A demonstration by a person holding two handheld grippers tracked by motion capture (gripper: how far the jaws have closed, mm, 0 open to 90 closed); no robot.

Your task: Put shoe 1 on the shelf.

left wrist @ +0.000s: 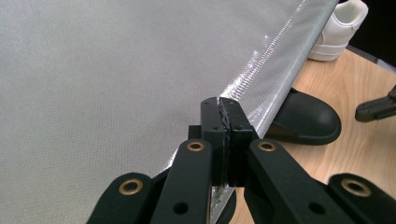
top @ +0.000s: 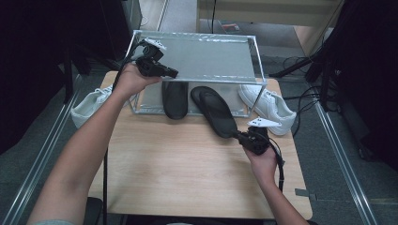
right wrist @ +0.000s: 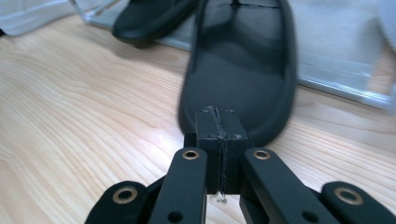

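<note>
A metal-framed rack with a grey mesh top shelf [top: 206,56] [left wrist: 116,70] stands at the back of the wooden table [top: 178,159]. My left gripper [top: 174,73] [left wrist: 219,100] is shut, its tips at the shelf's front edge near the left corner. A black slipper [top: 216,110] [right wrist: 243,60] lies slanted, toe under the rack and heel out on the table. My right gripper [top: 237,136] [right wrist: 217,110] is shut with nothing between its jaws, its tips right at that slipper's heel. A second black slipper [top: 174,98] [left wrist: 306,119] [right wrist: 149,18] sits under the shelf, left of the first.
A white sneaker [top: 270,105] [left wrist: 338,28] lies on the table right of the rack, and another white sneaker [top: 91,105] at the rack's left. Dark stands and cables crowd both sides of the table. The other gripper [left wrist: 373,109] shows far off in the left gripper view.
</note>
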